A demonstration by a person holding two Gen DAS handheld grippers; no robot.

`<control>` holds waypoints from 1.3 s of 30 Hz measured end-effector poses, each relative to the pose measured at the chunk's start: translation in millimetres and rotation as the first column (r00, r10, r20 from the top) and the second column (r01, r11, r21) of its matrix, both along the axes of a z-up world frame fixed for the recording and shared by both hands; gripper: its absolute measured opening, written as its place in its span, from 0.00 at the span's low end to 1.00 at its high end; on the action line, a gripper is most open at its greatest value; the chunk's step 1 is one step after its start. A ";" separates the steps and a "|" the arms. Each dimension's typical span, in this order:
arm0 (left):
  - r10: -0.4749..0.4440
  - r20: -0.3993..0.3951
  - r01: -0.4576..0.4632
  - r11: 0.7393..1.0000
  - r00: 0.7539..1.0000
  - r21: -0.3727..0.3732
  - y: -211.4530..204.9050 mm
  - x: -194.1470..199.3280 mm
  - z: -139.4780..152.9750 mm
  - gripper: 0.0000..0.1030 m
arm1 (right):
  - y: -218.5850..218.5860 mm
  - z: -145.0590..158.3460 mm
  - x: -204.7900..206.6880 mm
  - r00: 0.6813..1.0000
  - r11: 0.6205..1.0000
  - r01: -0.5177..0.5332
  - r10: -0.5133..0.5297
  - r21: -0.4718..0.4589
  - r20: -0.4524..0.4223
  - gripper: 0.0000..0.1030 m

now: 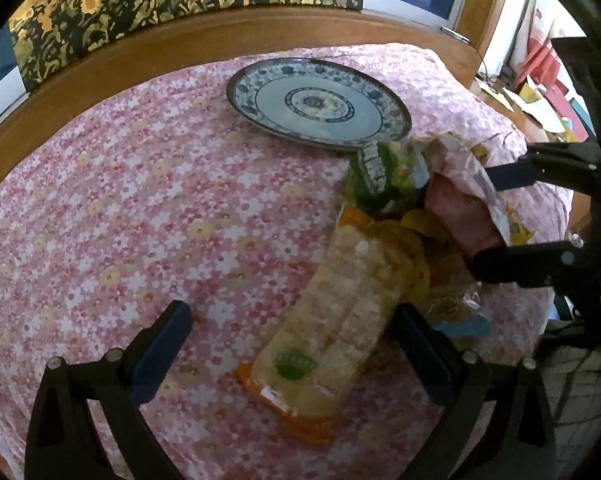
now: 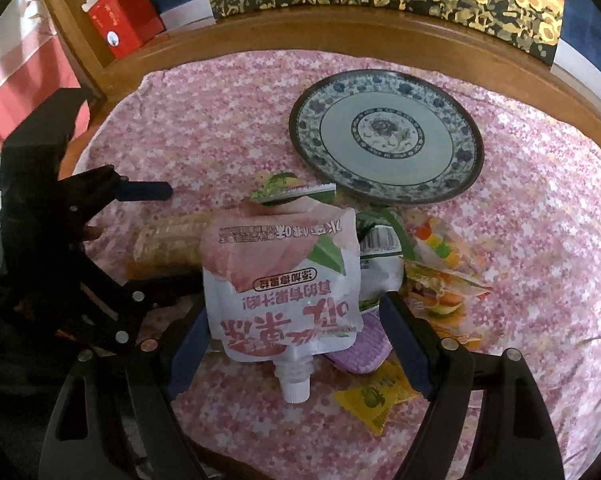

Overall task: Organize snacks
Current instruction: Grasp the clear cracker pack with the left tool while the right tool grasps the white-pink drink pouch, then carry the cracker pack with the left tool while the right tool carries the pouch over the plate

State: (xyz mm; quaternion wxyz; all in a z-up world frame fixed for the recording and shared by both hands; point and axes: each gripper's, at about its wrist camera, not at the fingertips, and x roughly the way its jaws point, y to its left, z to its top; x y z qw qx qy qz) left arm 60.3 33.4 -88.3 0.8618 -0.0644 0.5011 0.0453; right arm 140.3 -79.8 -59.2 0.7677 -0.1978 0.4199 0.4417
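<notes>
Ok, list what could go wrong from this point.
1. The peach jelly pouch sits between the right gripper fingers, which look open; lifted now, it may slip out.
2. The pouch overlaps the green packet and purple snack, so closing could catch those too.
3. The left gripper straddles the long cracker pack beside the pile; moving both at once may make the grippers collide.
</notes>
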 end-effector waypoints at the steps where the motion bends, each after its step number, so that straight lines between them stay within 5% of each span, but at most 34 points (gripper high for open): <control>1: 0.001 -0.001 -0.001 1.000 1.000 -0.003 0.3 -0.3 -0.6 0.97 | 1.5 -1.3 0.0 1.000 1.000 0.001 -0.001 -0.006 0.001 0.81; 7: 0.045 -0.007 -0.045 0.999 0.999 -0.010 10.9 -4.9 0.9 0.75 | 3.4 -0.9 3.5 1.000 1.000 0.020 -0.020 0.007 -0.011 0.81; 12: 0.086 -0.037 -0.087 0.996 0.996 -0.018 23.6 -3.1 4.2 0.68 | 0.3 -1.1 11.4 0.995 0.998 0.055 -0.052 0.039 -0.080 0.80; 16: 0.084 -0.038 -0.086 0.995 0.996 -0.058 32.2 -2.6 8.6 0.39 | -3.9 1.0 9.6 0.993 0.994 0.052 -0.042 0.093 -0.109 0.70; 20: 0.087 -0.027 -0.090 0.986 0.996 -0.140 40.6 -6.5 18.6 0.38 | -6.3 4.3 2.7 0.994 0.992 0.036 -0.023 0.122 -0.106 0.69; 39: 0.137 0.085 -0.124 0.983 0.987 -0.136 37.0 -8.7 69.6 0.38 | -40.3 46.6 -14.8 0.999 0.966 0.001 0.009 0.257 -0.038 0.69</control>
